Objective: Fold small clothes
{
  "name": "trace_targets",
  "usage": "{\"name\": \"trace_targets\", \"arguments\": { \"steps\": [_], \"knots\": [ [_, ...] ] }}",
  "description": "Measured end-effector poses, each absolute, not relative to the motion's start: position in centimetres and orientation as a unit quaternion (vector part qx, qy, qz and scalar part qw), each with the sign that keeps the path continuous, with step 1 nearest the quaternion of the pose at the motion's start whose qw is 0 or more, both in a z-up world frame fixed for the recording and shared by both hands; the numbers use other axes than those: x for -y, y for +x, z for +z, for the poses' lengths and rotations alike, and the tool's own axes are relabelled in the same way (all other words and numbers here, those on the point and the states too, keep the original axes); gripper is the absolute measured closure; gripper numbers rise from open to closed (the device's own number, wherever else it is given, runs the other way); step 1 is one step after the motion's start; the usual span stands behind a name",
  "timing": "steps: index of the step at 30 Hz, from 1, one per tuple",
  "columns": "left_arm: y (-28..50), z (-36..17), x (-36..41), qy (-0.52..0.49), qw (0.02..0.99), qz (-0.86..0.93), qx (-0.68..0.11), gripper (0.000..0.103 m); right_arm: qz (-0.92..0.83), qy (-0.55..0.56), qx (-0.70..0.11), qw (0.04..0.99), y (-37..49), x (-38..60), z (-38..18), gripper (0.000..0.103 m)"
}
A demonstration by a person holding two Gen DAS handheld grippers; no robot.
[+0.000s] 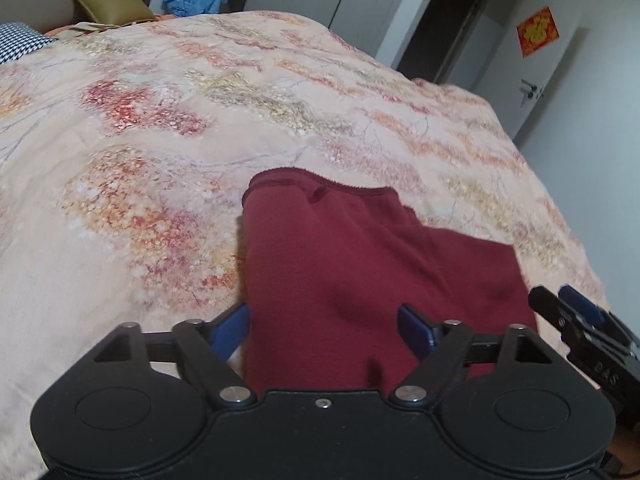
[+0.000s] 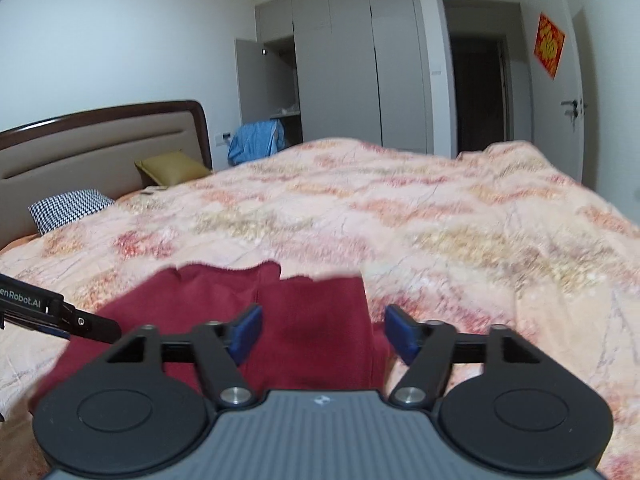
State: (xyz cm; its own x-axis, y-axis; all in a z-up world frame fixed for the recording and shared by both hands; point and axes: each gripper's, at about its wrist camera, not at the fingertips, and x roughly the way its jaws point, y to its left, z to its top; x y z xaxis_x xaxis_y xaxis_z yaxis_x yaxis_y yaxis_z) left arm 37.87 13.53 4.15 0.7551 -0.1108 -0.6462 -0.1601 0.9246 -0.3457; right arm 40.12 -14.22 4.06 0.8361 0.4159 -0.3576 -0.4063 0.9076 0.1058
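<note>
Garment (image 1: 360,264) lying folded on bed (image 1: 160,128), left claw (image 1: 326,322) hovering spread above it, right claw (image 2: 322,334) hovering spread, neither pinching cloth.

place: home bedroom | evidence: wide bed under peach floral quilt (image 2: 400,216); padded beige headboard with dark wooden frame (image 2: 100,140); olive satin pillow (image 2: 170,166); tall grey built-in wardrobe (image 2: 352,60); white door with red paper decoration (image 2: 550,46)

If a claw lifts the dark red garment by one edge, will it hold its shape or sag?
The dark red garment would likely sag: it lies in soft folds on the quilt. Its knit texture probably grips pads well. It looks light, so layers may shift.
</note>
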Motion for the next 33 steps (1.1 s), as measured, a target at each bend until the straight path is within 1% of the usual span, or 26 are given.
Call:
{"name": "trace_targets", "arguments": {
  "steps": [1,4,11,17,22,26,33],
  "knots": [
    [37.6,4.4,-13.4,-0.197,0.917,0.014,-0.347,0.015,0.213,0.013,-0.186,0.959,39.7,14.4,4.4,0.018],
    [36.6,5.5,-13.0,-0.198,0.920,0.014,-0.338,0.010,0.213,0.017,-0.176,0.961,38.7,15.0,5.4,0.014],
    [33.9,8.1,-12.1,-0.178,0.934,0.024,-0.308,0.001,0.218,0.029,-0.148,0.964,36.2,16.1,7.6,0.000],
    [29.5,10.3,-11.6,-0.154,0.953,0.050,-0.257,0.001,0.217,0.046,-0.121,0.968,33.0,17.2,9.2,0.000],
    [24.2,10.8,-10.4,-0.112,0.968,0.071,-0.211,0.001,0.222,0.060,-0.091,0.969,28.5,18.4,9.8,0.000],
    [19.9,9.6,-9.3,-0.096,0.974,0.074,-0.190,0.001,0.222,0.064,-0.079,0.970,24.4,19.0,9.3,0.000],
    [14.8,6.6,-8.1,-0.083,0.976,0.079,-0.184,0.001,0.214,0.050,-0.079,0.972,18.0,19.5,7.1,0.000]
  ]
}}
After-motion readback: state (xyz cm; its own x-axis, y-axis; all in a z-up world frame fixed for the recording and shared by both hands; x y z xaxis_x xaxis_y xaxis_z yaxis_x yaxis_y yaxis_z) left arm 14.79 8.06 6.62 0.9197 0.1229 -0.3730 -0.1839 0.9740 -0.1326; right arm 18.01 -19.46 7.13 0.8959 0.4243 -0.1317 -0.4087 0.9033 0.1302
